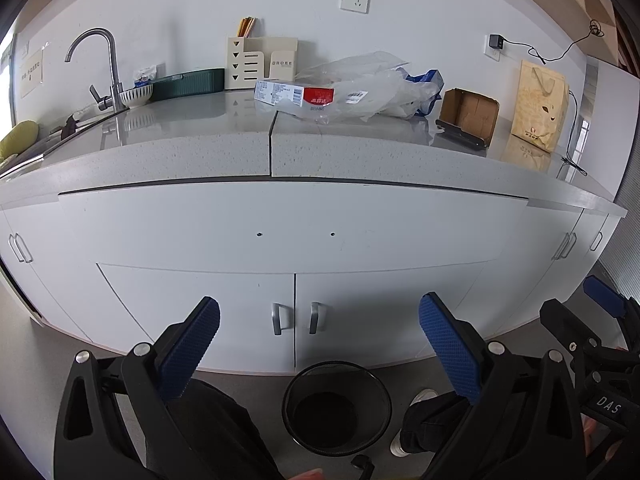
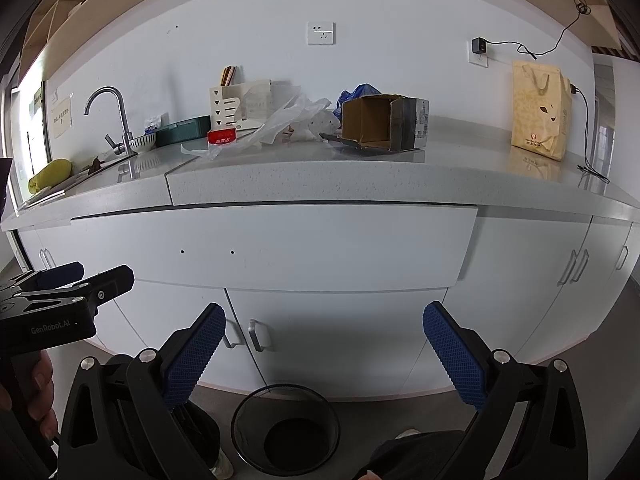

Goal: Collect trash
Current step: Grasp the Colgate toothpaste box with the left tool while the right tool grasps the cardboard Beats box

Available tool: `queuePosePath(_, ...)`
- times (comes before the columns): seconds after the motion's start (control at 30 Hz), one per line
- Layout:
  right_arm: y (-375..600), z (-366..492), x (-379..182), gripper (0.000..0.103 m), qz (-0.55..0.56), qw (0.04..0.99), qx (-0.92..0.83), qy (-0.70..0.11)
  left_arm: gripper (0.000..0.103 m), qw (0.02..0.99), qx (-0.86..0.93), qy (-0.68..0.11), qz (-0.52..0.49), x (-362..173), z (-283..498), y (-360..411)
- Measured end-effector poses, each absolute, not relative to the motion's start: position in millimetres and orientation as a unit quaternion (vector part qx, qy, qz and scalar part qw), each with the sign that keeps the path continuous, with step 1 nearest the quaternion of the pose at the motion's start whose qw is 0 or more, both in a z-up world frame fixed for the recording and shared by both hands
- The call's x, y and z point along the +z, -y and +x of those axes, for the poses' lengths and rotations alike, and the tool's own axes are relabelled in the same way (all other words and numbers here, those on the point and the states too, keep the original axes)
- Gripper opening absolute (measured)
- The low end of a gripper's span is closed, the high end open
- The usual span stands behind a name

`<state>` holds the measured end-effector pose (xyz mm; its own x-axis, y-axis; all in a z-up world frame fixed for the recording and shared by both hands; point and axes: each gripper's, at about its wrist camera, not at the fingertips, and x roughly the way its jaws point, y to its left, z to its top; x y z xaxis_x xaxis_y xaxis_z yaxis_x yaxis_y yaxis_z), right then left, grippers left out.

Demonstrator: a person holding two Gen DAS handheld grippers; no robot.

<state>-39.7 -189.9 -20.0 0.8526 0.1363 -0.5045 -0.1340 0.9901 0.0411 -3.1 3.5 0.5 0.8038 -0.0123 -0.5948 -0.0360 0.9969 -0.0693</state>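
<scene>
I hold my left gripper point(image 1: 320, 344) and right gripper point(image 2: 324, 348) low before the cabinet, both spread apart and empty — the plastic bag point(image 1: 372, 84), cardboard box point(image 2: 376, 128) sit up on the counter point(image 1: 248, 148), the bin point(image 2: 286, 428) below.

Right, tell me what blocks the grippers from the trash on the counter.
Nothing visible does. The plastic bag, red-and-white box and cardboard box lie exposed on the countertop; both grippers hang open, low before the cabinet.

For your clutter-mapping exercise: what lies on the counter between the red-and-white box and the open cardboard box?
Crumpled clear plastic bags with blue packaging behind, seen in both wrist views.
</scene>
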Motion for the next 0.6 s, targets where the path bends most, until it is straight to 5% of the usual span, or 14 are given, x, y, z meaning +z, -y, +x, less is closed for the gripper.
queuePosePath(0.33, 199, -19, 24, 0.100, -0.019, 0.985, 0.036, -0.169, 0.099, 0.969, -0.004, -0.244, 0.025, 48, 15, -3)
queuePosePath(0.6, 207, 51, 57, 0.100, -0.013, 0.982, 0.031, -0.185, 0.099, 0.964, -0.001, -0.264, 0.044, 82, 88, -15)
